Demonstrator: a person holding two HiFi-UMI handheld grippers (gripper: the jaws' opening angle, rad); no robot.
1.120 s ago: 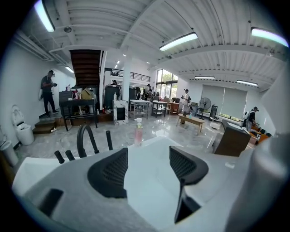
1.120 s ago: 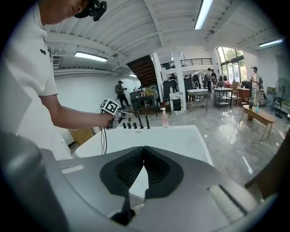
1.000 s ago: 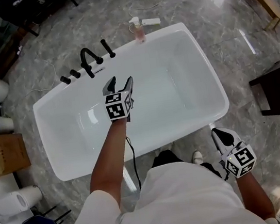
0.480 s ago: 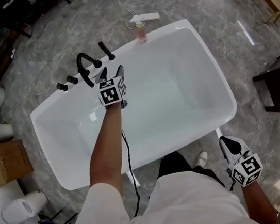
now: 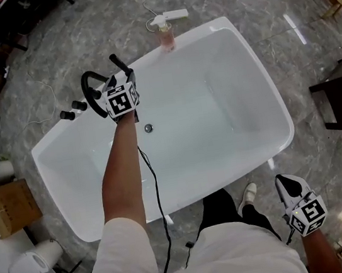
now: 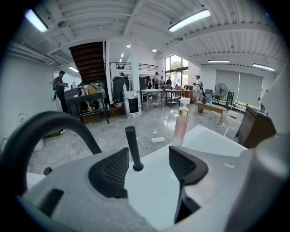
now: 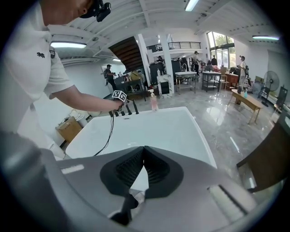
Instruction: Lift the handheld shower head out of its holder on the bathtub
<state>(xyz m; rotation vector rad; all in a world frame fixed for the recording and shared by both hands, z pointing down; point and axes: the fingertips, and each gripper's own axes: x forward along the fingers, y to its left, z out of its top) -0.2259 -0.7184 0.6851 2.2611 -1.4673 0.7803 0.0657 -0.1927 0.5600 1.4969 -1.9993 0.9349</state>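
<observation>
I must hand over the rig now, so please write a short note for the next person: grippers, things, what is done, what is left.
Left gripper: open, at the far rim of the bathtub, lined up with the shower head, not touching it.
Right gripper: shut, empty, low at the person's side.
Shower head: upright in its holder.
Done: approach.
Left: close on it, lift it out.

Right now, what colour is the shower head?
Slim upright shower head: black, clearest in left gripper view.
</observation>
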